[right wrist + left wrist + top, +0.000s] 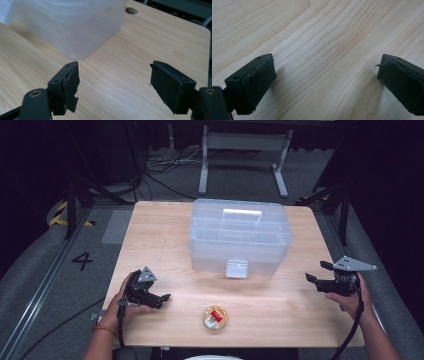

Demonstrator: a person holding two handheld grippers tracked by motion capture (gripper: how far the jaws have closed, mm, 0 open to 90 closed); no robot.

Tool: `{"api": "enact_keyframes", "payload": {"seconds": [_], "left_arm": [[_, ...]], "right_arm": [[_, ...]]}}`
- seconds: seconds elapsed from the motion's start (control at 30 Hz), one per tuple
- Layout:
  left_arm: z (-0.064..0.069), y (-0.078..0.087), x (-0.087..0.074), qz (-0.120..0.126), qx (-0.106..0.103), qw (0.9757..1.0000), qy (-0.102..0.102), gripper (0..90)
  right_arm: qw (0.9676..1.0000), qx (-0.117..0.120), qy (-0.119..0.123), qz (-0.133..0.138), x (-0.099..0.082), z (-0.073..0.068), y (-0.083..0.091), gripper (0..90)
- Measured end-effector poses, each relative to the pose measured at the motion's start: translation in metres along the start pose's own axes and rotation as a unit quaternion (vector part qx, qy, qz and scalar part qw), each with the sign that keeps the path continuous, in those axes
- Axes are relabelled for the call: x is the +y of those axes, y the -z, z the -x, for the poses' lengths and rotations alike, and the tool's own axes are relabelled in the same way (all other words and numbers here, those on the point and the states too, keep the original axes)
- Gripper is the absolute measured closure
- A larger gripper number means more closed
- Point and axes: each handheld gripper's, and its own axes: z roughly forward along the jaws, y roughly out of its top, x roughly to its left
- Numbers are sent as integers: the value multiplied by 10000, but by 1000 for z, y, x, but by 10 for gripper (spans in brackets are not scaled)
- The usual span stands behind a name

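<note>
A clear plastic lidded box [239, 234] with a white handle and a front latch stands at the middle back of the wooden table [165, 227]. A small round object [215, 317] with a red and white piece on it lies near the front edge. My left gripper [166, 297] rests low on the table at the front left, open, nothing between its jaws; its own view looks close down on bare wood [324, 50]. My right gripper [316, 272] is held above the table's right side, open and empty, pointing toward the box corner [75, 30].
Beyond the table are a grey floor with cables [165, 167] and a white metal frame [245, 150]. A round hole [131, 10] is cut in the tabletop behind the box. Bare wood lies between the box and the round object.
</note>
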Motion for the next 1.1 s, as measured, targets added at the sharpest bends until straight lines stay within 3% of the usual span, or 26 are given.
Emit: {"api": "enact_keyframes", "payload": {"seconds": [0.53, 0.93, 1.07, 1.1], "left_arm": [[0, 0, 0, -5, 43, 10000, 20, 13], [0, 0, 0, -5, 48, 10000, 36, 12], [0, 0, 0, -5, 53, 10000, 37, 12], [0, 0, 0, -4, 54, 10000, 41, 12]], "right_arm": [[9977, 149, 528, 395, 61, -18, 8, 187], [9953, 152, 731, 623, 101, -27, 8, 223], [9941, 280, 818, 660, 124, -34, 4, 240], [9938, 208, 866, 663, 129, -36, 2, 245]]}}
